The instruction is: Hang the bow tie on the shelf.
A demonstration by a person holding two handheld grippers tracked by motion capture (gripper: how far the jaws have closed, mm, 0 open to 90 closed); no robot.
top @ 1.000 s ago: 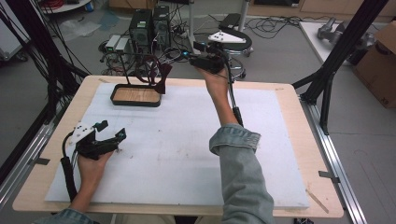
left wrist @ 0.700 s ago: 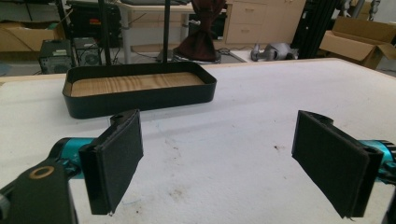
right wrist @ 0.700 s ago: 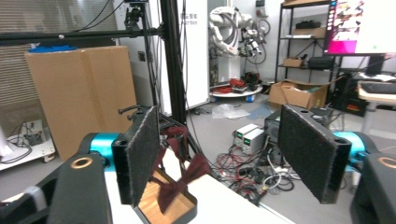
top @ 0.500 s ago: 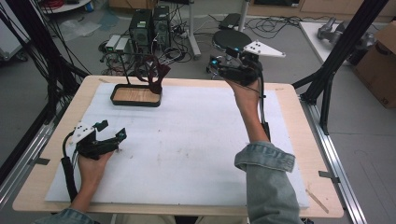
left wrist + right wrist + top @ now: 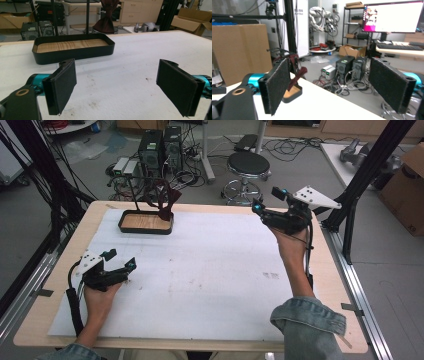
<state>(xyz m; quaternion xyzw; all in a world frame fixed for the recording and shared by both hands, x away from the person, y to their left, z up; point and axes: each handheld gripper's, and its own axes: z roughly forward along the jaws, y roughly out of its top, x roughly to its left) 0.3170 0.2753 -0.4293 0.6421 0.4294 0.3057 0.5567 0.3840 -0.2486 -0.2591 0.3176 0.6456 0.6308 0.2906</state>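
High view | oblong black tray (image 5: 131, 228) (wood-grain floor) | left tool (image 5: 122, 265), right tool (image 5: 265, 205) both released

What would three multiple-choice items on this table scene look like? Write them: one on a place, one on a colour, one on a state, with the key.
1. Where does the black tray sit on the table?
A. far left part
B. near right corner
C. middle of the near edge

2. What colour is the cloth hanging on the stand at the tray?
A. bright yellow
B. dark red
C. white

3. How do the left gripper and the right gripper stand?
A. both open, holding nothing
B. both shut
C. left shut on the cloth

Key: 1 A, the high view shows the tray at the far left; 2 B, the cloth looks dark red in the left gripper view; 3 A, each gripper view shows its pads wide apart with nothing between.
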